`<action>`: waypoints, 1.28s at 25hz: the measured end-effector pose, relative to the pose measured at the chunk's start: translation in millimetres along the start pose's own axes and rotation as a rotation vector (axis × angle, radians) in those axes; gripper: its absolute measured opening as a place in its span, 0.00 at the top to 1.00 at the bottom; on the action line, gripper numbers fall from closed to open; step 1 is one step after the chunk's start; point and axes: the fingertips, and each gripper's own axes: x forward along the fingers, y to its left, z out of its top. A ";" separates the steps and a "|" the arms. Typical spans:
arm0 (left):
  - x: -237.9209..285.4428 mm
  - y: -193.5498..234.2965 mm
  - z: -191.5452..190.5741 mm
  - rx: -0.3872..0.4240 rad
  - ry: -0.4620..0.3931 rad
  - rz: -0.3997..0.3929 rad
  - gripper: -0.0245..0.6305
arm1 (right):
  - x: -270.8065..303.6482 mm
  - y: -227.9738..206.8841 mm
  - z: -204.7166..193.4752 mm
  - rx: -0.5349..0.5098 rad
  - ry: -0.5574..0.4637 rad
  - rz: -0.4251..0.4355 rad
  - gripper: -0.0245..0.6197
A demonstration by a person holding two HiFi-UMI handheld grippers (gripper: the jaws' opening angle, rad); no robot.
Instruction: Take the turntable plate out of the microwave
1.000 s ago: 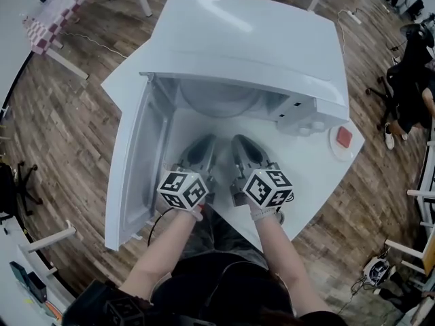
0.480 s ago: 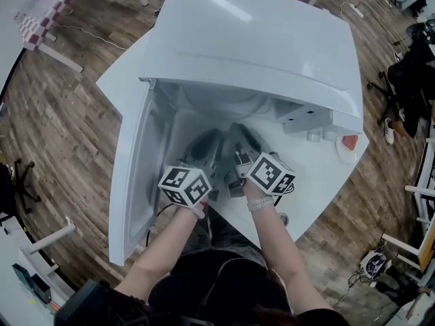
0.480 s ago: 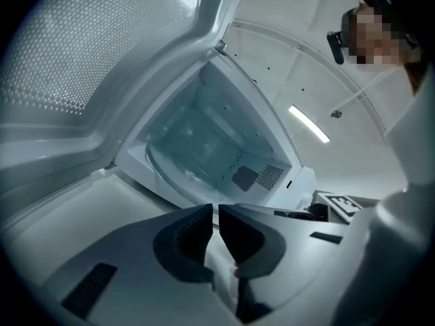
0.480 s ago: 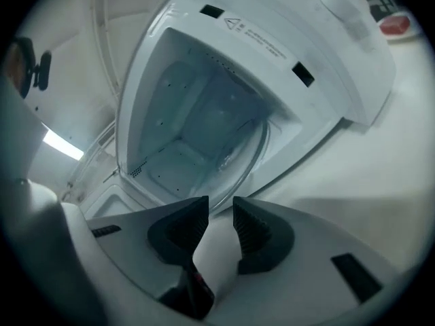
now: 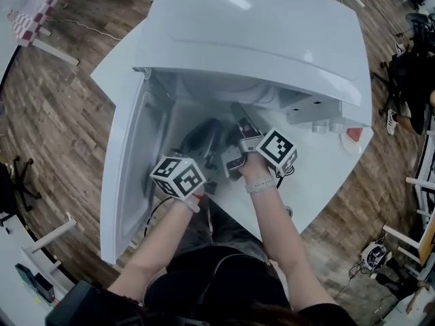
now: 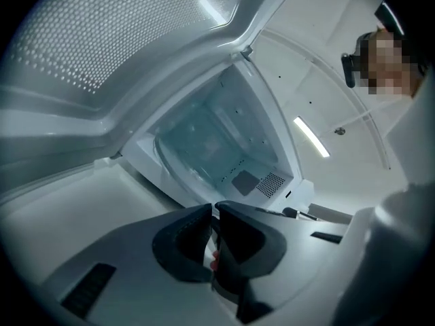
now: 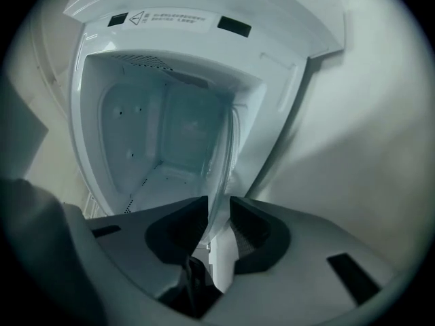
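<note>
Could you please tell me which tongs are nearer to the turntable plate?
Right. The right tongs clamp the turntable plate by its rim; the left tongs, shut, sit just short of it.

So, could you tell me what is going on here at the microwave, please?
A person is reaching two handheld grippers into the microwave, whose door stands open on the left. The right gripper is clamped on the rim of the glass turntable plate, seen edge-on between its jaws. The left gripper looks shut on the plate's rim too. The plate reaches into the cavity and is not yet out.
</note>
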 end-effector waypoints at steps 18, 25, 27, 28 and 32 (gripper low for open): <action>6.7 1.9 -12.4 -0.340 0.041 -0.073 0.88 | -15.9 -2.3 -4.7 0.135 0.011 0.048 0.88; 8.3 4.4 -15.6 -0.440 0.010 -0.076 0.87 | -30.0 0.6 -7.5 0.149 0.023 0.079 0.88; 8.5 6.1 -14.3 -0.466 -0.008 -0.072 0.86 | -32.8 1.8 -8.8 0.147 0.033 0.089 0.88; 8.7 7.0 -13.2 -0.473 -0.015 -0.071 0.86 | -34.3 2.4 -9.8 0.148 0.039 0.093 0.88; 11.4 9.1 -9.5 -0.507 -0.040 -0.074 0.85 | -40.5 3.1 -12.6 0.155 0.053 0.100 0.88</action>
